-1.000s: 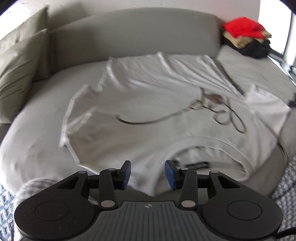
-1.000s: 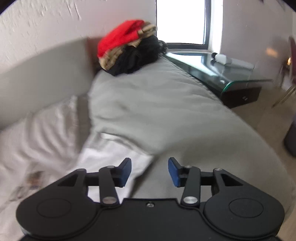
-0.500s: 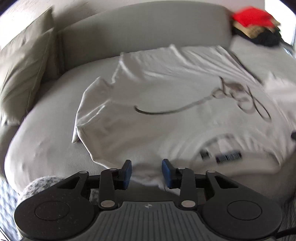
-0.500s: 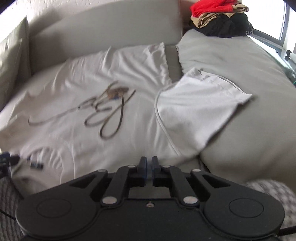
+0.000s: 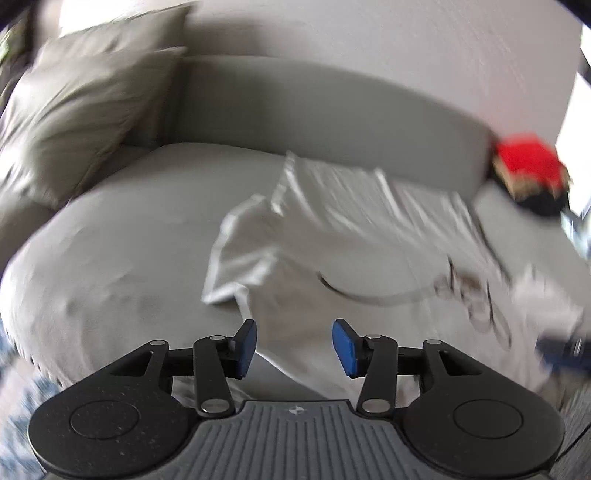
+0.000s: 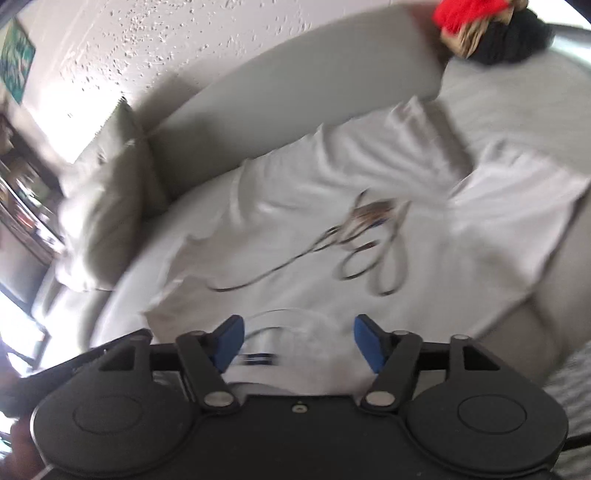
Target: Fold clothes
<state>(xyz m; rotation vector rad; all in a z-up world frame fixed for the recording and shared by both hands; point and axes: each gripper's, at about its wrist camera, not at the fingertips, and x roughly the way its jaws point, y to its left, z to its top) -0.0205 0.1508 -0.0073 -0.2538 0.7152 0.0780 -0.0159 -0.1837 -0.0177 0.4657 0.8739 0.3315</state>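
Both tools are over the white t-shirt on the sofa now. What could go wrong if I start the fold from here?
1. The white t-shirt lies wrinkled, its far sleeve draped up the cushion; folding now could lock creases in.
2. Both tools are opening: the left tool sits at the shirt's edge, the right tool over the collar. A pinch may catch several layers.
3. The clothes pile is close by; dragging the shirt could disturb it.

Motion blur smears the white shirt (image 5: 369,251) (its printed design unreadable) and the clothes pile (image 5: 528,173).
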